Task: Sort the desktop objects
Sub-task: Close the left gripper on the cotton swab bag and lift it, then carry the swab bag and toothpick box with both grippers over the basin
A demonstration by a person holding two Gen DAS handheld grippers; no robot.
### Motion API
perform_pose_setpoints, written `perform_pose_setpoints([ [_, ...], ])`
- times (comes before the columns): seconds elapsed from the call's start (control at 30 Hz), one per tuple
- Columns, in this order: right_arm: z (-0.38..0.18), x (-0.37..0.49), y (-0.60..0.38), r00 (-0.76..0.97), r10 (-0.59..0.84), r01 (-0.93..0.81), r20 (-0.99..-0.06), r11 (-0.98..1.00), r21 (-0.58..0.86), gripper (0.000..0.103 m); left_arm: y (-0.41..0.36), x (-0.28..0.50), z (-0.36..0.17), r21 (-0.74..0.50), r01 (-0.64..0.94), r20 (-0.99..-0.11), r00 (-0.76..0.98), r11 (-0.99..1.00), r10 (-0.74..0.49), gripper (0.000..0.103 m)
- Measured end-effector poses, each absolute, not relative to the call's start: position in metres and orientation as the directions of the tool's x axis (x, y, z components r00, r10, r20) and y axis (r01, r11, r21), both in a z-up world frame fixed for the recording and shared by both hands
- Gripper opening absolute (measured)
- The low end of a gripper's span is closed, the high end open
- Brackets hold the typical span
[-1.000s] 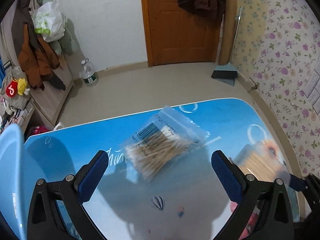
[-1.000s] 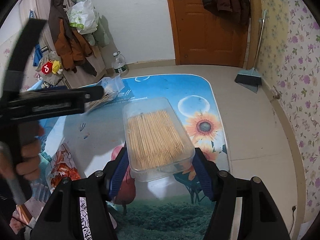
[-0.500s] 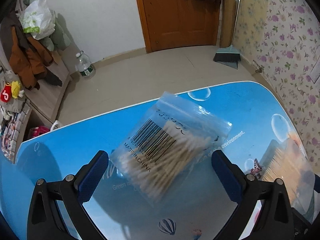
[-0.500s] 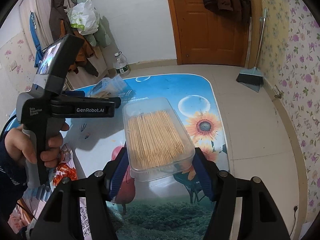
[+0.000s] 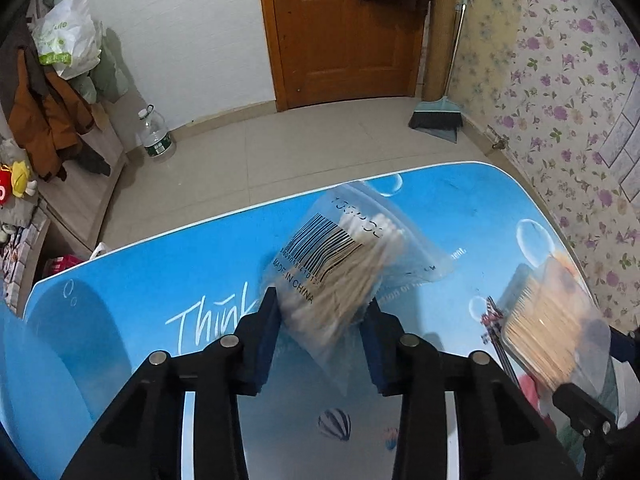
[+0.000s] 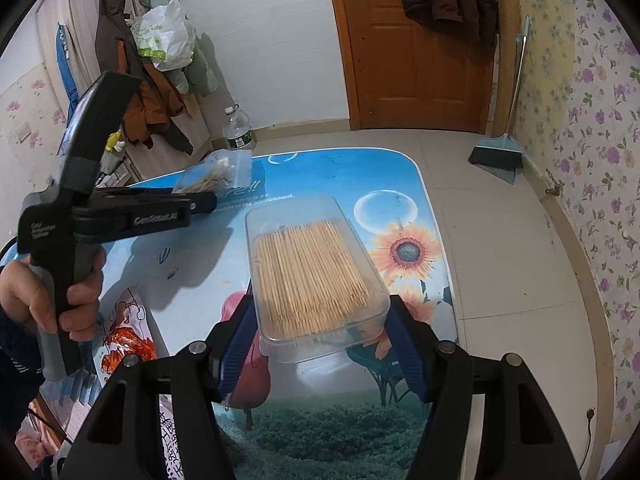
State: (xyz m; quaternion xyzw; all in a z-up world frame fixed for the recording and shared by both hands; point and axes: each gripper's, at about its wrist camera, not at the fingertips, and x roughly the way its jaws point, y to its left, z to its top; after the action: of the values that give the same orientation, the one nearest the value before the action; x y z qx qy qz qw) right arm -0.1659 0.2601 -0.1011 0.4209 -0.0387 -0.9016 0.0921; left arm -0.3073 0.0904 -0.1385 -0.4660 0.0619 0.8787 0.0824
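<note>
In the left wrist view, the bag of cotton swabs (image 5: pixel 344 264) is pinched at its near end by the left gripper (image 5: pixel 320 336) above the blue table (image 5: pixel 160 280); being light, limp and slippery, it is judged best held across the swab bundle. In the right wrist view, the rigid, clear toothpick box (image 6: pixel 312 276) is clamped at its near end by the right gripper (image 6: pixel 320 344), right of the bag; it is judged light but smooth-walled.

A brown door (image 5: pixel 344 32) stood in a white wall (image 5: pixel 192 36). A broom (image 5: pixel 438 114) leaned by flowery wallpaper (image 5: pixel 560 80). The floor (image 5: pixel 304 148) was tan tile.
</note>
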Motion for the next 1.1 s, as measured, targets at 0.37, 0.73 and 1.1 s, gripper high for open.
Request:
perform_pose_setpoints([
  [0.37,-0.080,-0.151,0.262,-0.674,-0.145,0.072,-0.724,-0.989,0.131,0.065,0.084,-0.257,-0.085,-0.030,-0.211,-0.747,-0.645,-0.977,0.162,0.033],
  [0.73,-0.040,-0.117,0.240,-0.722,-0.105,0.068,-0.684,-0.994,0.082,0.064,0.061,-0.196,-0.031,-0.030,-0.197,-0.677,-0.717,-0.980,0.165,0.033],
  [1.1,-0.003,-0.085,0.224,-0.767,-0.059,0.039,-0.638,-0.998,0.045,0.064,0.042,-0.149,-0.007,-0.068,-0.205,-0.635,-0.746,-0.976,0.201,0.033],
])
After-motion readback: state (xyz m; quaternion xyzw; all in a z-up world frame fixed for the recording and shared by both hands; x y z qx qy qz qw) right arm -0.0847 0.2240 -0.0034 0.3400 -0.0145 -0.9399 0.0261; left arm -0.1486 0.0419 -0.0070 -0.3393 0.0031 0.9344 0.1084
